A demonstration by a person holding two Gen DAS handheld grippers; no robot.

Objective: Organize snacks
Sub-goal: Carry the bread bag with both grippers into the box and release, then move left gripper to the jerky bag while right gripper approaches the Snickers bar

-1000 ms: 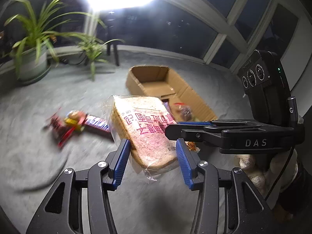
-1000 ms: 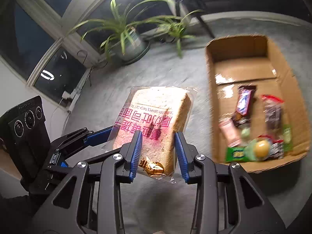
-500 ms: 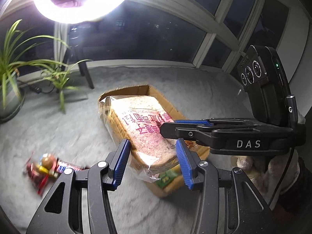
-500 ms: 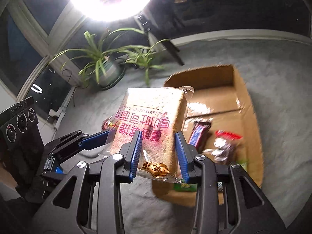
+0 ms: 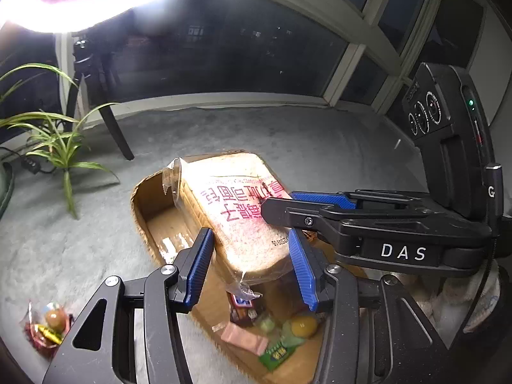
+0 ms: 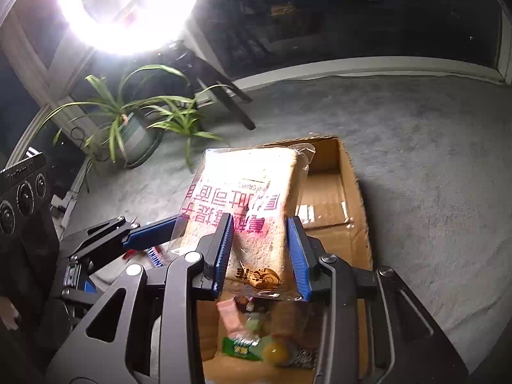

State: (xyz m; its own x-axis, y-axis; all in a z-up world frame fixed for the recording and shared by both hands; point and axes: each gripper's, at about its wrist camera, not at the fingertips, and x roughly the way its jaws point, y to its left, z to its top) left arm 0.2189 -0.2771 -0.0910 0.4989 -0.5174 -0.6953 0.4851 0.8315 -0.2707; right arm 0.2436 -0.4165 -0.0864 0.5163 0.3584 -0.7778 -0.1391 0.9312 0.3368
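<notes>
A sliced bread loaf (image 5: 243, 220) in a clear bag with pink print hangs over the open cardboard box (image 5: 138, 204). My left gripper (image 5: 251, 262) is shut on the loaf's near end, blue pads on both sides. My right gripper (image 5: 288, 204) reaches in from the right and clamps the same loaf. In the right wrist view the loaf (image 6: 252, 192) sits between the right gripper's (image 6: 260, 256) pads, with the left gripper (image 6: 150, 240) at the bag's left edge. Below it, the box (image 6: 352, 176) holds a green packet (image 6: 243, 348), a yellow ball (image 6: 278, 352) and a pink packet (image 6: 228, 316).
Loose wrapped snacks (image 5: 48, 326) lie on the grey carpet left of the box. Potted plants (image 6: 134, 134) and a dark stand leg (image 5: 115, 128) are at the back by the windows. A bright ring light (image 6: 128, 6) glares overhead. The far half of the box floor (image 6: 323, 198) is bare.
Both grippers have carried the loaf sideways from over the carpet to above the box. The loose snacks have slid to the lower left of the left wrist view. The grips are unchanged.
</notes>
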